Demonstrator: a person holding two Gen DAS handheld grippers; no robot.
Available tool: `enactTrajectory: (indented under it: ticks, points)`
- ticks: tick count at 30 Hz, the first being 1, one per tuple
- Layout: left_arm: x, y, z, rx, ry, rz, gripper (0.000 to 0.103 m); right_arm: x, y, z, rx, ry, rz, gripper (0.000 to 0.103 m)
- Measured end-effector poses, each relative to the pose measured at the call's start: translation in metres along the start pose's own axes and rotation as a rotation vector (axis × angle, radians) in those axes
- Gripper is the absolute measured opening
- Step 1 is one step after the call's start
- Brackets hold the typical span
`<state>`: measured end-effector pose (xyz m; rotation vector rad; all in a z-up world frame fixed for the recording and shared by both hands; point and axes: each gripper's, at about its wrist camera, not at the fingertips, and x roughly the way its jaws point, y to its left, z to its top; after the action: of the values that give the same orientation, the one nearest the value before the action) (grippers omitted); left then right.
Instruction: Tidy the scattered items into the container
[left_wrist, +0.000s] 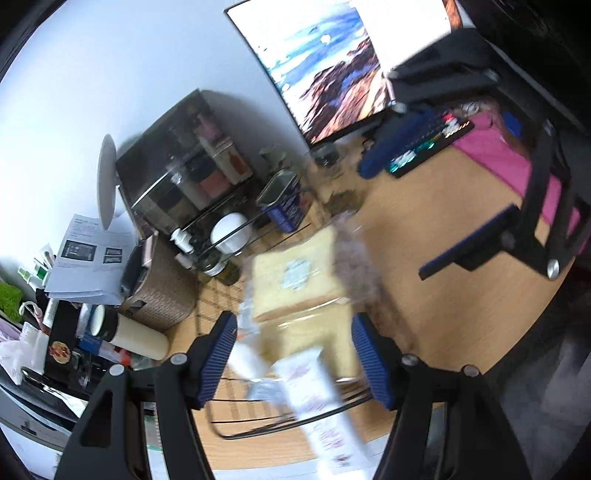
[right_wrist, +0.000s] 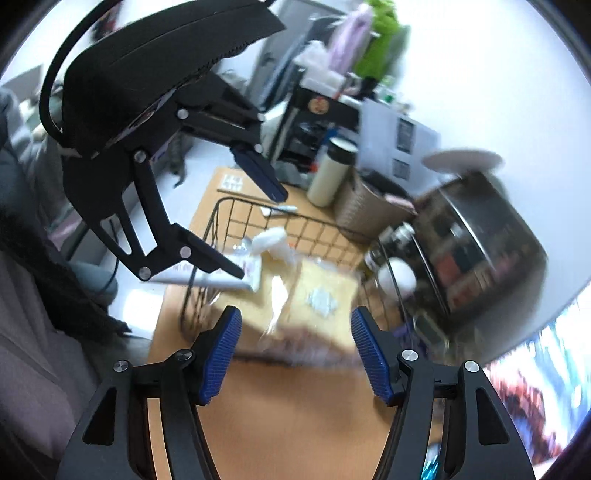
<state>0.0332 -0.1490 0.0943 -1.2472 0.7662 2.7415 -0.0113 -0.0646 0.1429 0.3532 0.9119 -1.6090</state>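
Both released: left hand-held gripper (left_wrist: 293, 360) spread over wire basket (right_wrist: 236, 206) holding yellow packet (right_wrist: 317, 291) and white tube (left_wrist: 325, 402); right hand-held gripper (right_wrist: 295, 354) above wooden tabletop (right_wrist: 295, 417).

A black wire basket (right_wrist: 236, 236) sat just ahead of the right gripper. Inside lay a flat yellow packet (right_wrist: 325, 295), a white tube (left_wrist: 325, 398) and crumpled wrappers (right_wrist: 271, 240).

Wooden desk (right_wrist: 280, 417) — wire basket (right_wrist: 236, 206), perhaps keyboard (left_wrist: 428, 147)
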Motion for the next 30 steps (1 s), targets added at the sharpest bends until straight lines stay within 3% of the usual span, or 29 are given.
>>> enactTrajectory:
  ticks: [4,7,12,18,21,24,27,30]
  points:
    - [-0.005,-0.012,0.005,-0.038,-0.007,-0.013,0.071,-0.028,0.005,-0.032,0.161,0.029,-0.121,0.064]
    - [-0.005,-0.011,0.009,-0.122,0.021,-0.067,0.071,-0.048,0.012,-0.055,0.273,0.027,-0.136,0.064]
    - [-0.011,-0.03,0.02,-0.184,0.002,-0.075,0.072,-0.066,0.031,-0.083,0.364,0.042,-0.172,0.064]
    - [0.014,-0.069,0.021,-0.433,0.052,-0.187,0.074,-0.091,0.029,-0.125,0.793,0.024,-0.322,0.069]
    - [0.025,-0.091,0.018,-0.485,0.085,-0.208,0.074,-0.097,0.034,-0.144,0.968,0.073,-0.429,0.07]
    - [0.026,-0.105,0.017,-0.504,0.103,-0.167,0.074,-0.105,0.038,-0.157,1.112,0.086,-0.508,0.07]
    - [0.023,-0.113,0.015,-0.537,0.102,-0.154,0.075,-0.111,0.044,-0.158,1.15,0.097,-0.608,0.07]
    - [0.03,-0.118,0.012,-0.555,0.155,-0.181,0.077,-0.111,0.046,-0.154,1.152,0.132,-0.673,0.07]
